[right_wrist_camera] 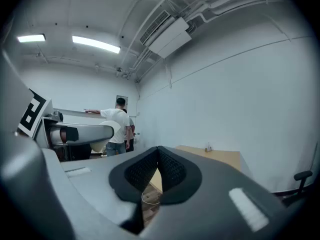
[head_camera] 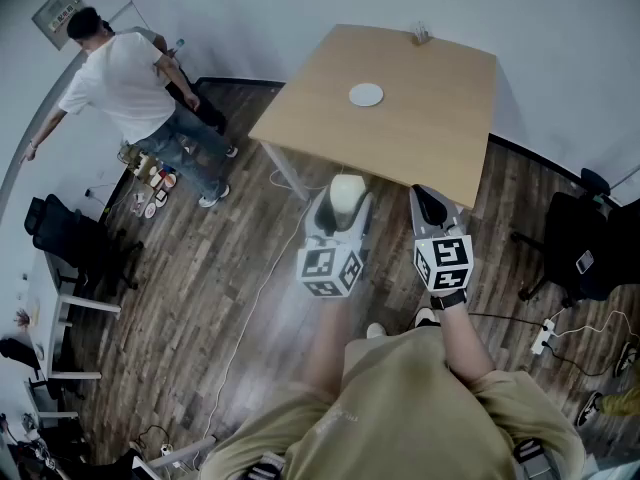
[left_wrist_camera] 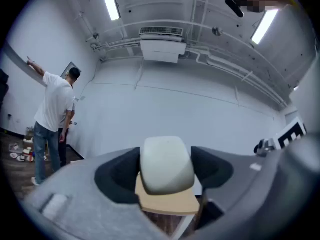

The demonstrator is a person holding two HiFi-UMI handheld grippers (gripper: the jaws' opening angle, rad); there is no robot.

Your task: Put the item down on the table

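Tan table (head_camera: 420,128), left gripper (head_camera: 345,203) clamping smooth rounded item (left_wrist_camera: 166,161), perhaps ceramic, right gripper (right_wrist_camera: 158,170) closed.

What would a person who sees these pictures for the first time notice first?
A pale rounded item is clamped in the left gripper, over the floor just short of the wooden table. The right gripper beside it is shut and empty. At the far left stands a person in a white shirt.
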